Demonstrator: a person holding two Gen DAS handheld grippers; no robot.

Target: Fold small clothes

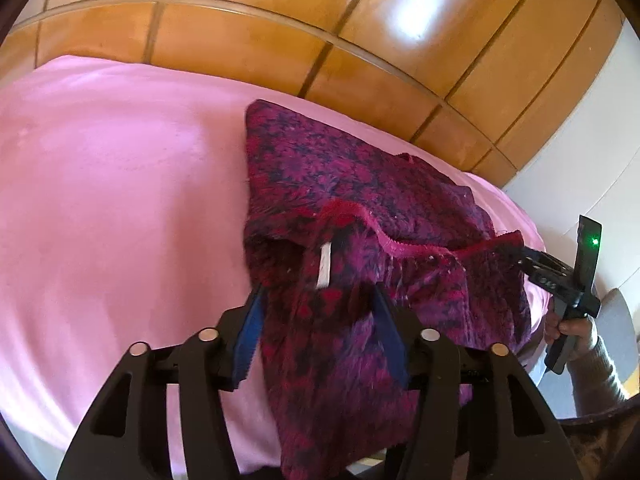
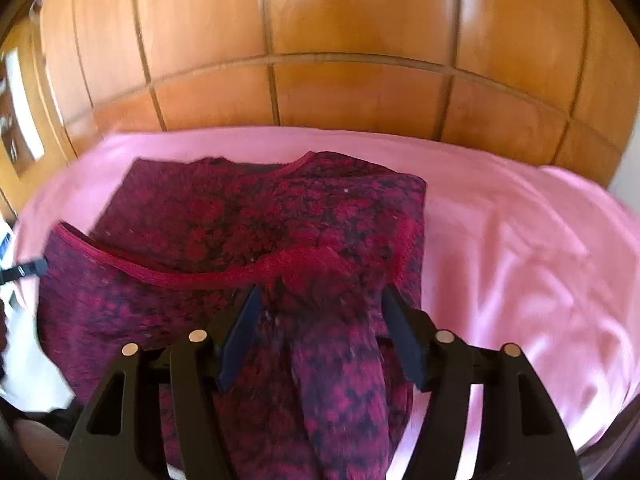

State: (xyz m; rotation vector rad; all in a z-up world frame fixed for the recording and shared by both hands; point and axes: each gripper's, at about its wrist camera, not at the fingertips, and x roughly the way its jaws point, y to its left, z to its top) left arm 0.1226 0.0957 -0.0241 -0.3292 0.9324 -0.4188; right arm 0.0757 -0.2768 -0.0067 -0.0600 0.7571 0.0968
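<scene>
Left wrist: left hand-held gripper (image 1: 316, 300) clamps magenta knit garment (image 1: 360, 184) hem, garment on pink bed sheet (image 1: 120, 200), right hand-held gripper (image 1: 520, 258) at 3 o'clock. Right wrist: its fingers pinch a bunched fold

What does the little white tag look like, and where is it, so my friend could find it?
Look at the pink bed in front of the wooden wall. On it lies a fuzzy purple-and-red sweater, its near edge pinched by the left gripper. Just above the gripper, under the red hem, hangs the tag: a thin white strip, the only white thing on the dark cloth.
</scene>
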